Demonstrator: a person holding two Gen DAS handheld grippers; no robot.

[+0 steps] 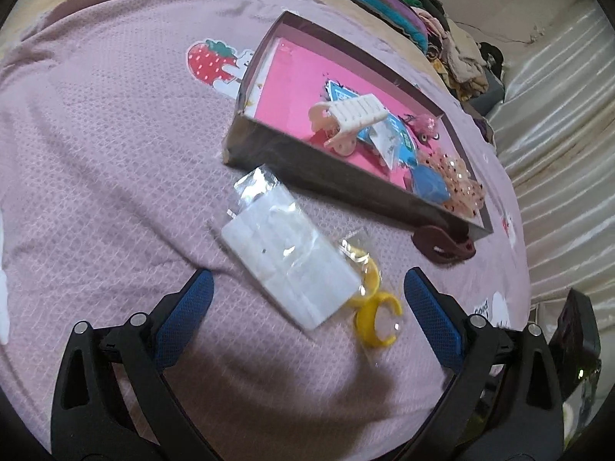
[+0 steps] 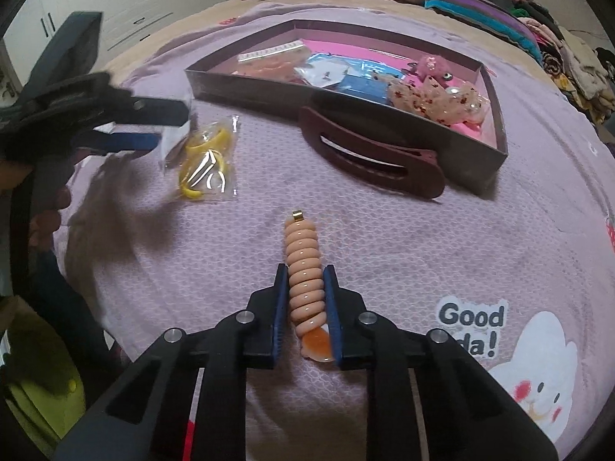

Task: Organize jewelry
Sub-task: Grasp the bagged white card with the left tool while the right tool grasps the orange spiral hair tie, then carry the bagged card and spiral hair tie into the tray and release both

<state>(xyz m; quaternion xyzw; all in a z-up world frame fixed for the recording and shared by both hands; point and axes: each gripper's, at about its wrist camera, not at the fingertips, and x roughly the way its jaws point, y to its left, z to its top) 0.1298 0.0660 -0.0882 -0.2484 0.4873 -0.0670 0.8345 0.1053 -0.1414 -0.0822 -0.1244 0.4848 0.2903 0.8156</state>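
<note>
On a pink bedspread [image 2: 384, 230], the right gripper [image 2: 306, 272] pinches a peach ribbed hair clip [image 2: 303, 269] lying near the camera, its pads pressed against both sides. The left gripper [image 1: 307, 284] is spread wide, with a white packet [image 1: 292, 261] and a bag of yellow rings [image 1: 373, 299] lying between its fingers, untouched. Farther off sits a shallow box [image 1: 338, 176] with a pink floor, holding clips and bows. A maroon clip [image 2: 369, 157] lies just beside the box's near wall.
</note>
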